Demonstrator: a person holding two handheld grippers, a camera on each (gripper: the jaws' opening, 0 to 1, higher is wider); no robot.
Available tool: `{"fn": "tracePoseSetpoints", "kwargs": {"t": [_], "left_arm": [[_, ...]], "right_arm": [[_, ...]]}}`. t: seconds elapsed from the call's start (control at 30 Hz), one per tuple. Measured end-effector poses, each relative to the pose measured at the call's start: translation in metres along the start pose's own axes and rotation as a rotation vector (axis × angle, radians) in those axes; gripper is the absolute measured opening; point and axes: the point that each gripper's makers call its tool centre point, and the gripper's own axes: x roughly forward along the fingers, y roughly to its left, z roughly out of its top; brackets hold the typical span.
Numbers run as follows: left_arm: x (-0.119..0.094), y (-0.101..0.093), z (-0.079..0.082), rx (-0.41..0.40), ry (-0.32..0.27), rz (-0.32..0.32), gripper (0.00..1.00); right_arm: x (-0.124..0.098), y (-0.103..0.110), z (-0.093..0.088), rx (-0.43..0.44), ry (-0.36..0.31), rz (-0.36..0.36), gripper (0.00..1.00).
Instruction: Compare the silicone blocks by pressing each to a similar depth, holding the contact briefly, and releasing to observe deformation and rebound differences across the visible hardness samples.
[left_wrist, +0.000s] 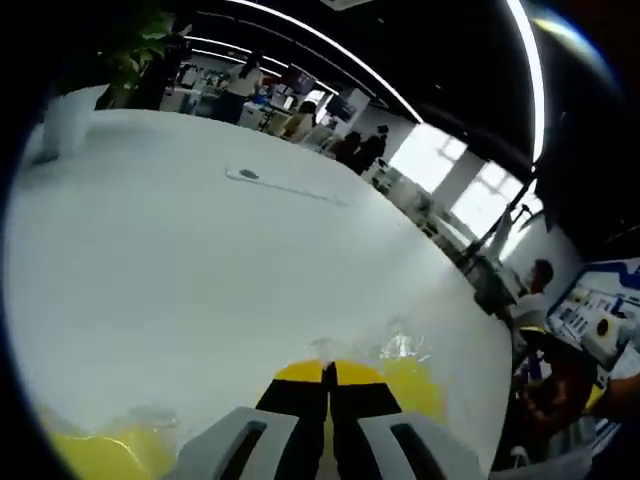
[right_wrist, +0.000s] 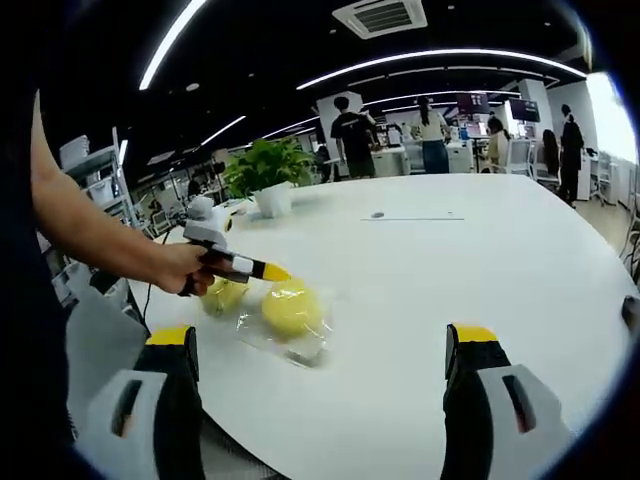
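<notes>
Blocks: two yellow (right_wrist: 292, 307), (right_wrist: 224, 295); left claw (right_wrist: 272, 271) closed above.

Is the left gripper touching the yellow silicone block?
Touching: the right gripper view shows the shut left gripper tip pressed onto the yellow silicone block.

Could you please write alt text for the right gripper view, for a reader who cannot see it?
A person's hand holds the left gripper, jaws shut, with its yellow tip on a yellow silicone block in clear wrapping on a white table; a second yellow block lies beside it. The right gripper stands open in the foreground, and a potted plant sits behind.
</notes>
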Motion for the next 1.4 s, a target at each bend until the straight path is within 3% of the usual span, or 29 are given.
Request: {"fn": "tracePoseSetpoints", "kwargs": {"t": [0.4,0.5,0.57,0.6,0.67,0.73,0.8,0.87,0.9,0.93,0.97,1.03,1.1,1.13,1.2,1.3,1.4], "left_arm": [[0.006,0.003,0.002,0.002,-0.006,0.005,0.01],[0.005,0.006,0.003,0.03,-0.005,0.014,0.06],[0.001,0.023,0.008,0.189,-0.012,0.126,0.22],[0.0,0.022,0.012,0.222,-0.027,0.138,0.28],[-0.002,0.023,0.013,0.201,-0.024,0.137,0.4],[-0.005,0.025,0.022,0.255,-0.058,0.151,0.56],[-0.008,0.024,0.034,0.227,-0.114,0.143,0.78],[-0.013,0.023,0.054,0.269,-0.19,0.156,1.0],[-0.017,0.02,0.057,0.281,-0.193,0.144,0.98],[-0.017,0.01,0.065,0.264,-0.229,0.082,1.0],[-0.019,0.006,0.066,0.266,-0.225,0.061,1.0],[-0.024,-0.007,0.073,0.204,-0.247,-0.022,1.0],[-0.034,-0.01,0.08,0.218,-0.257,-0.021,1.0],[-0.04,-0.016,0.087,0.272,-0.284,-0.044,1.0],[-0.048,-0.018,0.087,0.298,-0.275,-0.057,1.0],[-0.06,-0.016,0.091,0.261,-0.269,-0.088,1.0],[-0.078,-0.015,0.096,0.338,-0.281,-0.092,1.0]], "right_arm": [[0.003,-0.002,0.001,0.019,-0.005,-0.002,0.96],[0.004,-0.001,0.0,0.019,-0.003,0.0,0.96],[0.004,-0.001,-0.001,0.018,-0.002,0.001,0.96],[0.004,-0.001,-0.001,0.02,0.0,0.001,0.96],[0.005,0.0,0.0,0.022,0.001,0.001,0.96],[0.005,0.0,0.0,0.021,0.0,0.002,0.96],[0.006,0.001,0.001,0.029,0.003,0.011,0.96],[0.006,0.002,0.002,0.027,0.003,0.013,0.96],[0.007,0.002,0.002,0.025,0.003,0.013,0.96],[0.008,0.002,0.003,0.024,0.003,0.012,0.96],[0.009,0.002,0.003,0.022,0.002,0.011,0.96],[0.01,0.003,0.005,0.026,0.004,0.02,0.96],[0.011,0.003,0.01,0.035,0.002,0.019,0.96],[0.011,0.003,0.013,0.03,-0.003,0.022,0.96],[0.013,0.001,0.018,0.023,-0.008,0.028,0.96],[0.016,-0.001,0.023,-0.01,0.0,0.027,0.96],[0.017,-0.001,0.028,-0.031,0.008,0.031,0.96]]}}
